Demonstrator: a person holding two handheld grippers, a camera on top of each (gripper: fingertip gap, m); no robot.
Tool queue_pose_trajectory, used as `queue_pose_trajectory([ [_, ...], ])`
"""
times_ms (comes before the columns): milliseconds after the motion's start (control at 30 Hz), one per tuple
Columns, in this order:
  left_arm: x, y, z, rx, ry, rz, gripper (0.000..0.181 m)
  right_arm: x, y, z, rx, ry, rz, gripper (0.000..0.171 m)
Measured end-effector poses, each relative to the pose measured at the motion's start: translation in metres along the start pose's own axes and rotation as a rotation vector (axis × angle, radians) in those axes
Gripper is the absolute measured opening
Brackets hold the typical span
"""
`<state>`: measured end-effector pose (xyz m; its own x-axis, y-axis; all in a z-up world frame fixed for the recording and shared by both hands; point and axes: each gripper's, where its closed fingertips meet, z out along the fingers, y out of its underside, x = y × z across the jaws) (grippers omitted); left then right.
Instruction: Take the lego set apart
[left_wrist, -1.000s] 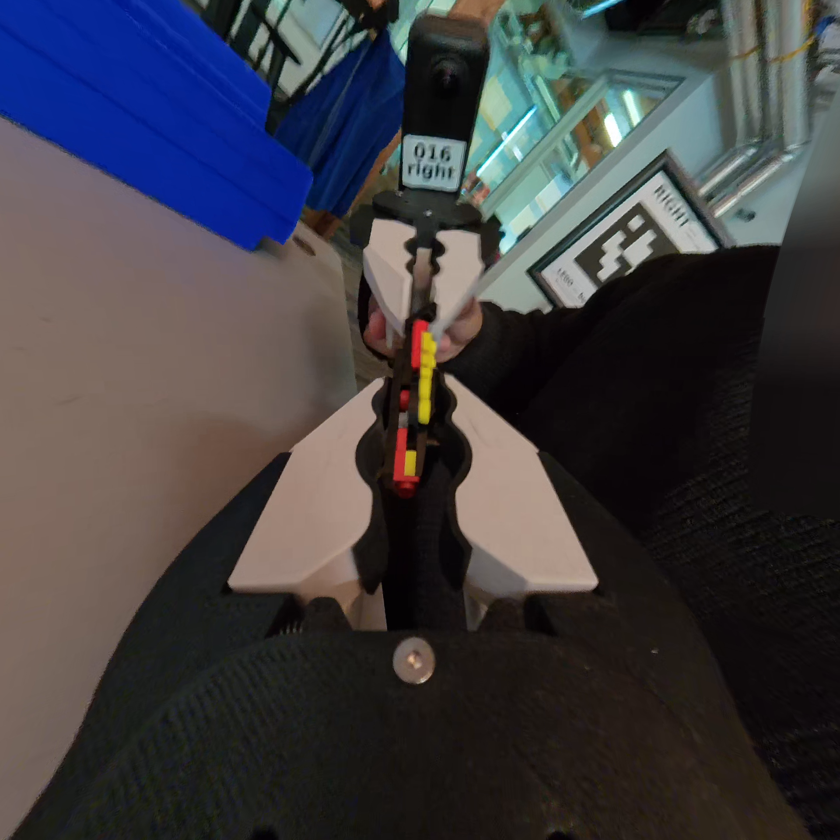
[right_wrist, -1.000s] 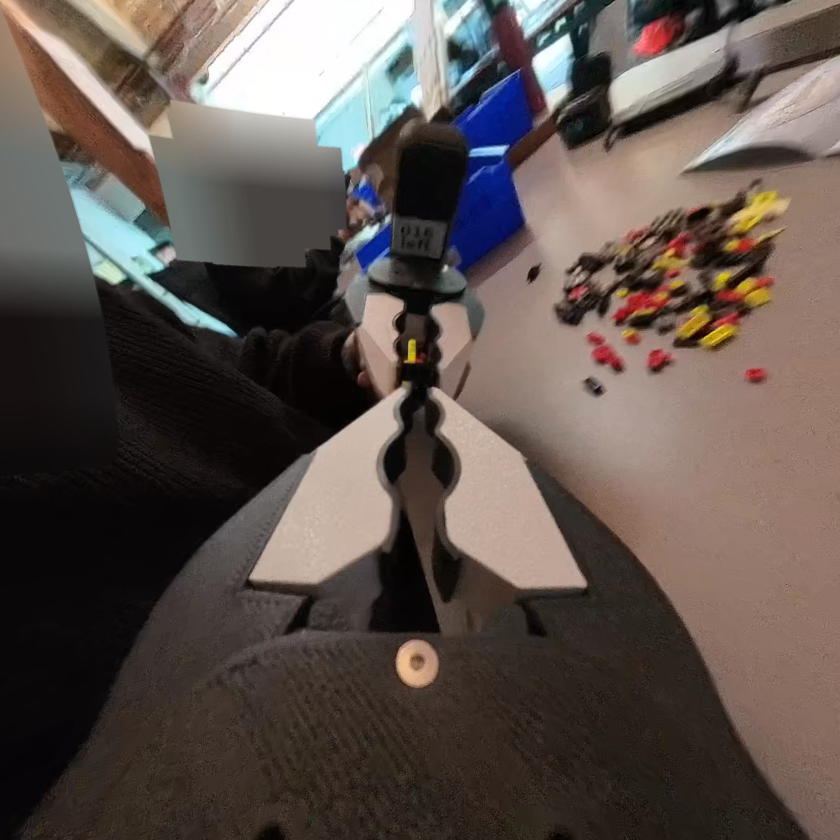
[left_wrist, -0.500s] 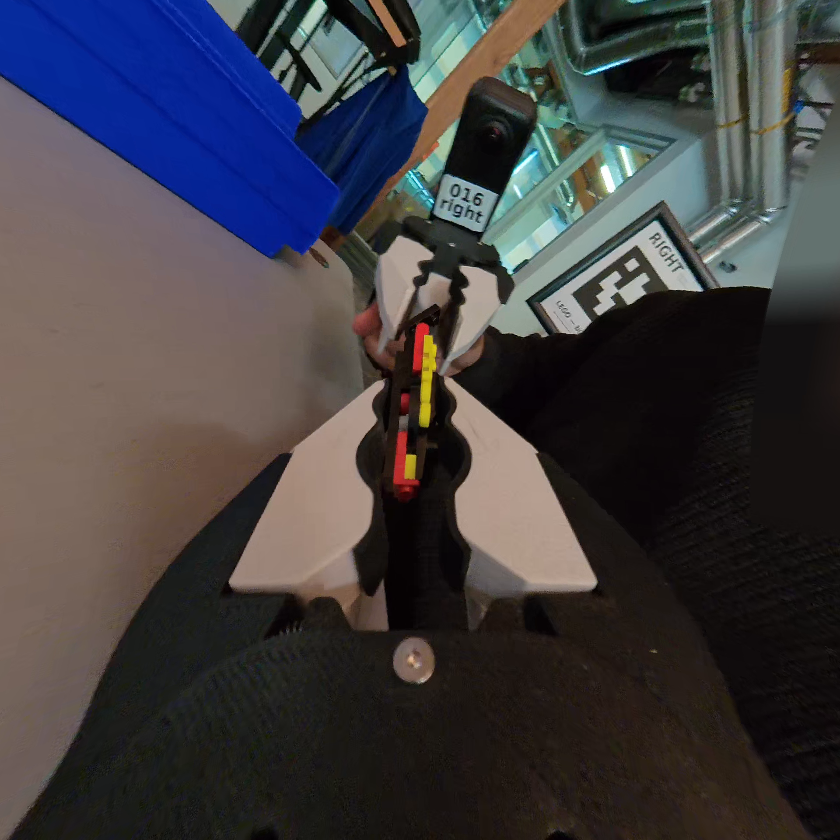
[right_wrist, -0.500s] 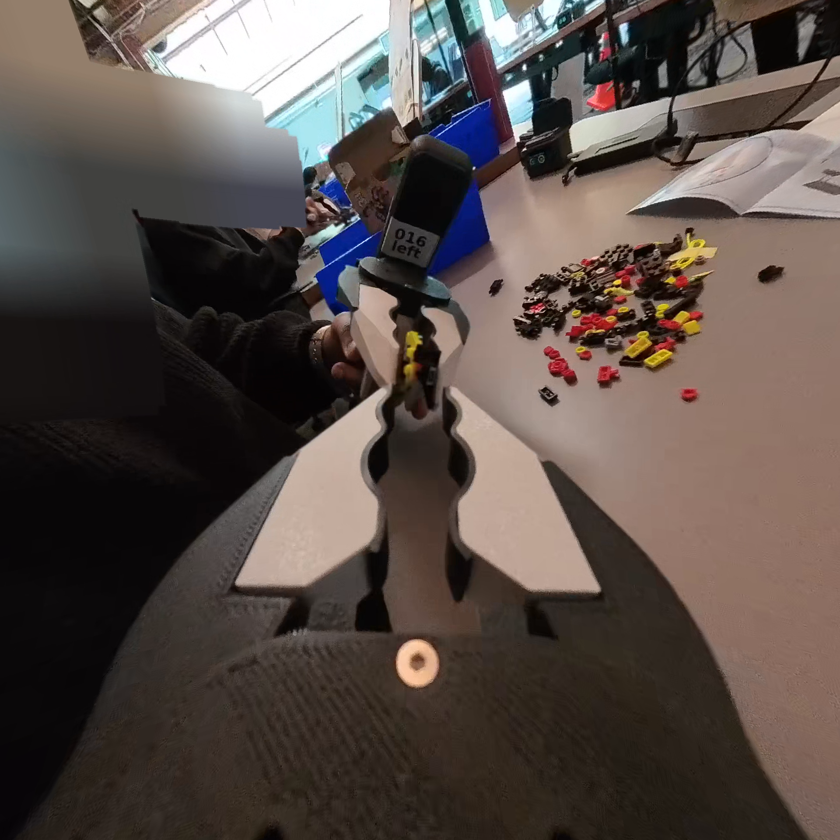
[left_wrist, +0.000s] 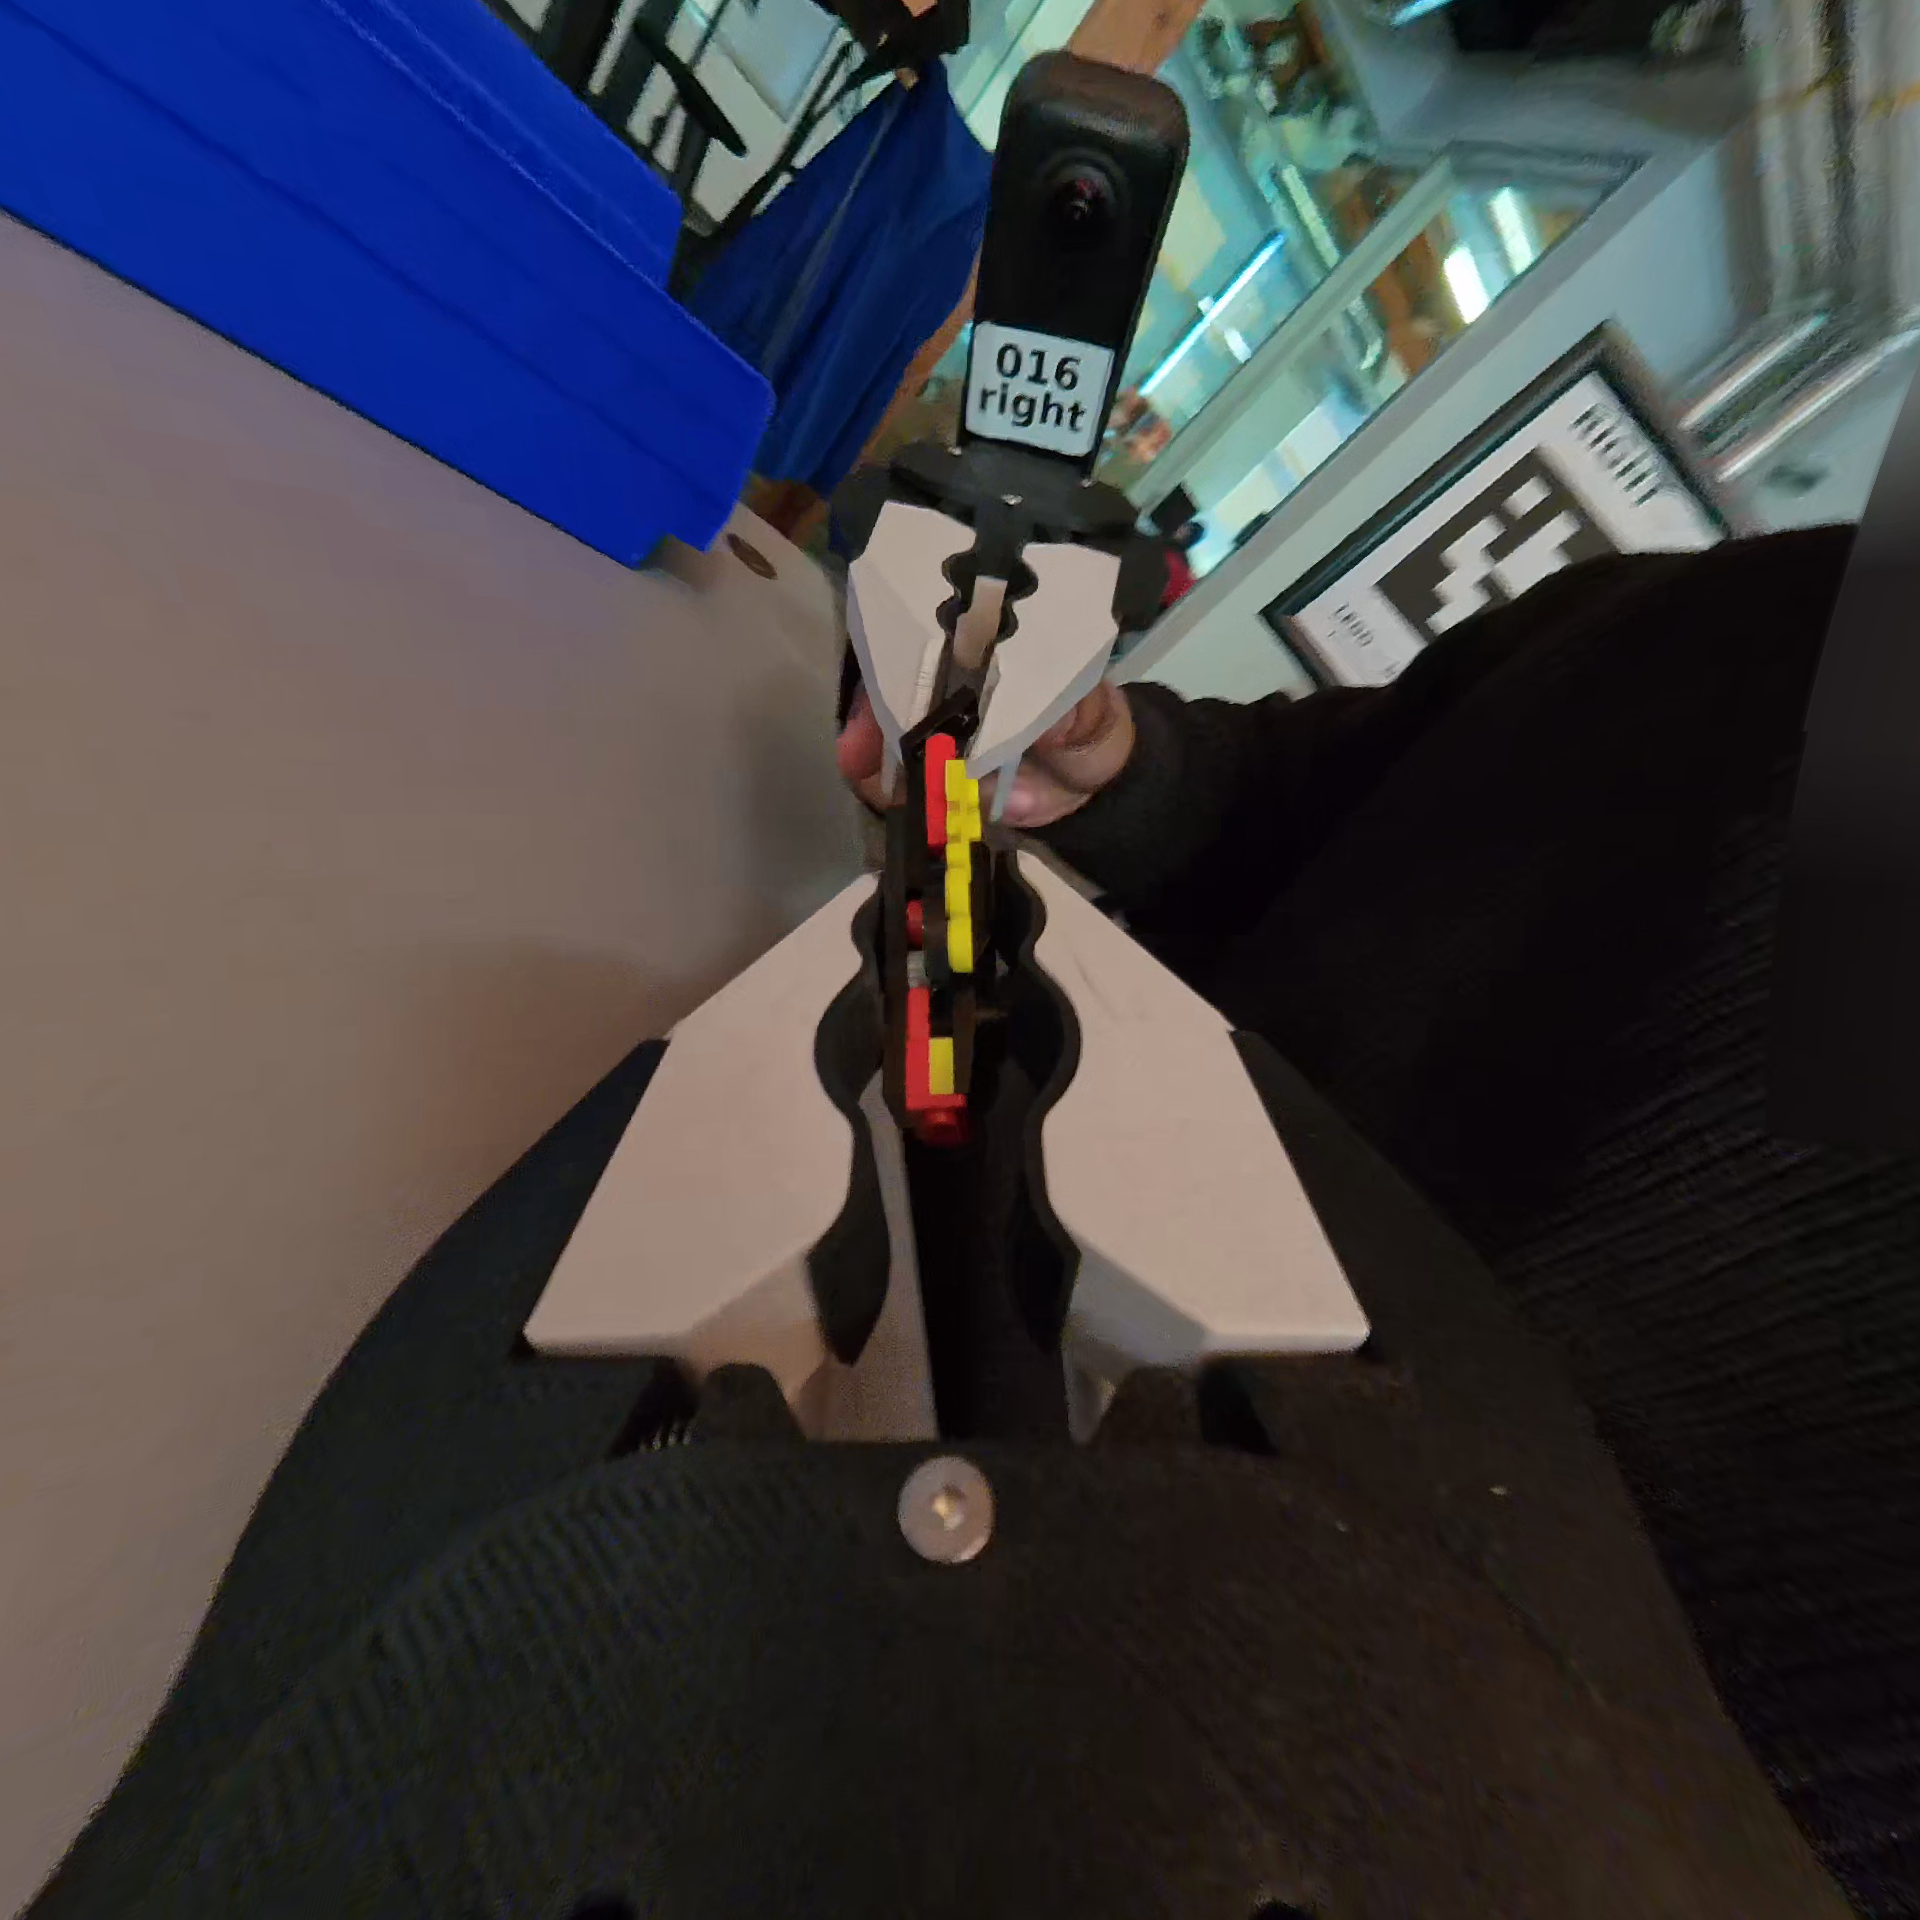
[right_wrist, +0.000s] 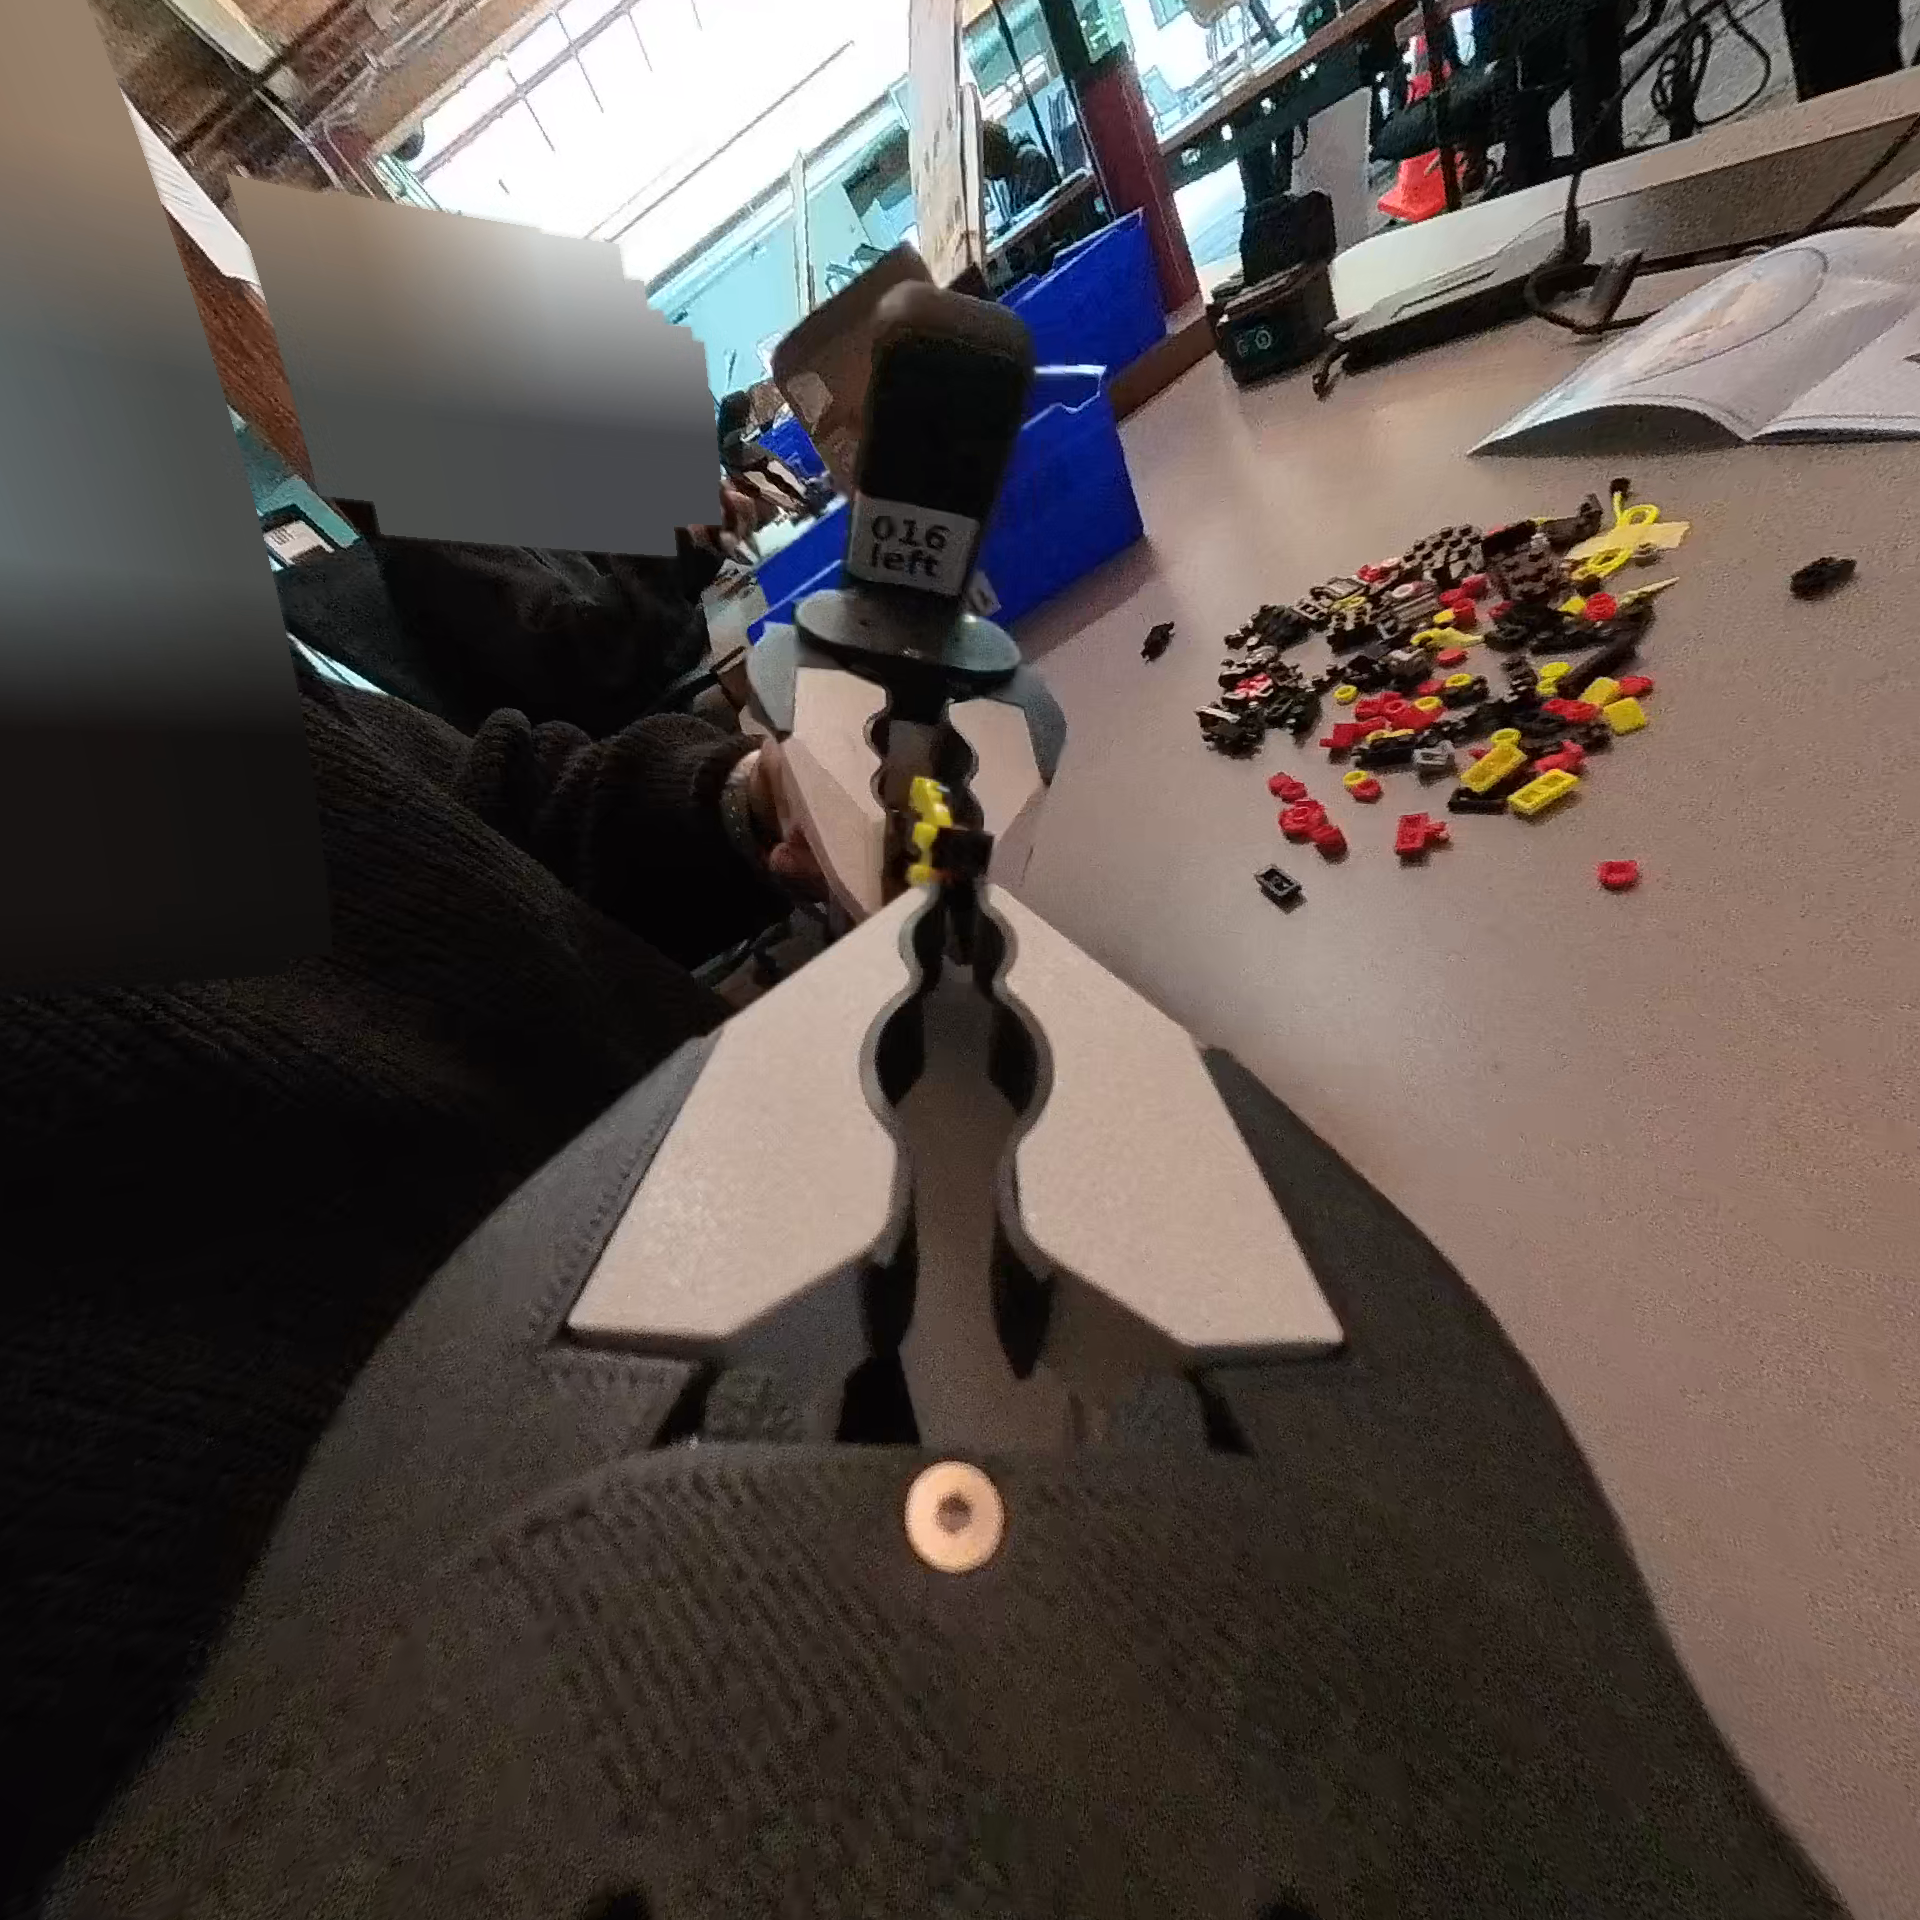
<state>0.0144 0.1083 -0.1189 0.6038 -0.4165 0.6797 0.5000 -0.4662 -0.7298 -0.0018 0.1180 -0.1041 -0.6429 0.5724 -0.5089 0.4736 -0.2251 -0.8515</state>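
A thin lego assembly (left_wrist: 940, 935) of black, red and yellow pieces is held in the air between both grippers. My left gripper (left_wrist: 940, 883) is shut on it, with its near end lying between the fingers. The right gripper (left_wrist: 951, 743) faces mine, and its tips pinch the far end of the black plate. In the right wrist view my right gripper (right_wrist: 951, 904) is shut on the end of the assembly (right_wrist: 935, 831). The left gripper (right_wrist: 925, 821) holds it from the opposite side. A hand shows behind each gripper.
A pile of loose black, red and yellow lego pieces (right_wrist: 1455, 686) lies on the grey table (right_wrist: 1455, 1091) to the right. An open booklet (right_wrist: 1714, 353) lies behind it. Blue bins (right_wrist: 1049, 499) (left_wrist: 364, 312) stand along the table's edge. Black sleeves fill the side near the person. Only a small space, under 4 cm, lies between the two pairs of fingers.
The right gripper's fingers stood apart and tilted half a second ago. They have closed again on the far end of the assembly. The left gripper kept its hold.
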Motion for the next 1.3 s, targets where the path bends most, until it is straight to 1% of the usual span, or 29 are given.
queue_pose_trajectory([
  [100, -0.003, 0.001, 0.001, -0.018, -0.087, 0.126, 0.019, 0.003, 0.001, -0.001, -0.018, 0.037, 0.018, 0.003],
  [200, -0.007, 0.001, 0.002, -0.021, -0.136, 0.182, 0.018, 0.009, 0.004, -0.001, -0.022, 0.062, 0.063, 0.004],
  [233, 0.0, 0.003, 0.004, -0.033, -0.105, 0.231, 0.016, 0.022, 0.008, -0.002, -0.04, 0.145, 0.058, 0.003],
  [267, 0.02, 0.002, 0.01, -0.026, -0.027, 0.225, 0.017, 0.045, 0.016, -0.01, -0.092, 0.277, -0.012, 0.003],
  [300, 0.027, 0.001, 0.017, -0.025, -0.046, 0.258, 0.017, 0.058, 0.014, -0.02, -0.086, 0.333, -0.03, 0.003],
  [333, 0.011, 0.005, 0.019, -0.075, -0.168, 0.299, 0.018, 0.055, 0.002, -0.024, -0.011, 0.28, 0.03, 0.003],
  [367, -0.006, 0.005, 0.012, -0.081, -0.254, 0.309, 0.017, 0.051, -0.006, -0.026, 0.035, 0.24, 0.068, 0.003],
  [400, -0.015, 0.0, 0.003, -0.039, -0.264, 0.24, 0.017, 0.048, -0.009, -0.025, 0.044, 0.236, 0.055, 0.003],
  [433, -0.018, -0.005, -0.004, 0.004, -0.232, 0.154, 0.017, 0.046, -0.006, -0.023, 0.025, 0.244, 0.029, 0.003],
  [467, -0.019, -0.012, -0.011, 0.049, -0.212, 0.111, 0.016, 0.044, -0.004, -0.021, 0.007, 0.25, 0.005, 0.003],
  [500, -0.022, -0.017, -0.015, 0.068, -0.221, 0.1, 0.016, 0.043, -0.003, -0.019, 0.004, 0.247, -0.003, 0.003],
  [600, -0.036, -0.02, -0.021, 0.059, -0.296, 0.099, 0.017, 0.047, -0.002, -0.016, 0.013, 0.225, 0.019, 0.003],
  [667, -0.041, -0.02, -0.024, 0.074, -0.294, 0.047, 0.016, 0.062, 0.012, -0.011, -0.041, 0.266, 0.028, 0.003],
  [767, -0.046, -0.026, -0.03, 0.132, -0.271, -0.037, 0.016, 0.081, 0.035, 0.011, -0.146, 0.275, 0.112, 0.004],
  [833, -0.05, -0.027, -0.032, 0.144, -0.267, -0.065, 0.016, 0.088, 0.036, 0.033, -0.171, 0.258, 0.124, 0.004],
  [900, -0.052, -0.026, -0.033, 0.148, -0.261, -0.079, 0.016, 0.096, 0.025, 0.052, -0.148, 0.264, 0.086, 0.004],
  [933, -0.052, -0.026, -0.033, 0.146, -0.262, -0.08, 0.016, 0.102, 0.018, 0.056, -0.137, 0.294, 0.054, 0.006],
  [1000, -0.053, -0.025, -0.035, 0.14, -0.273, -0.068, 0.016, 0.11, 0.006, 0.054, -0.117, 0.362, -0.025, 0.019],
  [1033, -0.053, -0.025, -0.036, 0.139, -0.279, -0.06, 0.016, 0.111, 0.0, 0.05, -0.102, 0.381, -0.076, 0.026],
  [1067, -0.053, -0.025, -0.037, 0.139, -0.286, -0.055, 0.016, 0.108, -0.005, 0.047, -0.081, 0.388, -0.144, 0.041],
  [1100, -0.054, -0.024, -0.037, 0.136, -0.293, -0.052, 0.016, 0.105, -0.009, 0.041, -0.064, 0.397, -0.218, 0.059],
  [1133, -0.055, -0.024, -0.037, 0.133, -0.297, -0.052, 0.016, 0.103, -0.011, 0.036, -0.058, 0.422, -0.28, 0.066],
  [1200, -0.057, -0.022, -0.037, 0.13, -0.298, -0.055, 0.016, 0.092, -0.013, 0.029, -0.063, 0.436, -0.395, 0.061],
  [1233, -0.057, -0.022, -0.036, 0.128, -0.295, -0.056, 0.016, 0.083, -0.017, 0.026, -0.046, 0.43, -0.452, 0.051],
  [1267, -0.057, -0.022, -0.036, 0.13, -0.293, -0.056, 0.016, 0.074, -0.024, 0.023, -0.003, 0.423, -0.511, 0.042],
  [1300, -0.057, -0.022, -0.036, 0.134, -0.288, -0.053, 0.016, 0.067, -0.034, 0.018, 0.061, 0.446, -0.544, 0.043],
])
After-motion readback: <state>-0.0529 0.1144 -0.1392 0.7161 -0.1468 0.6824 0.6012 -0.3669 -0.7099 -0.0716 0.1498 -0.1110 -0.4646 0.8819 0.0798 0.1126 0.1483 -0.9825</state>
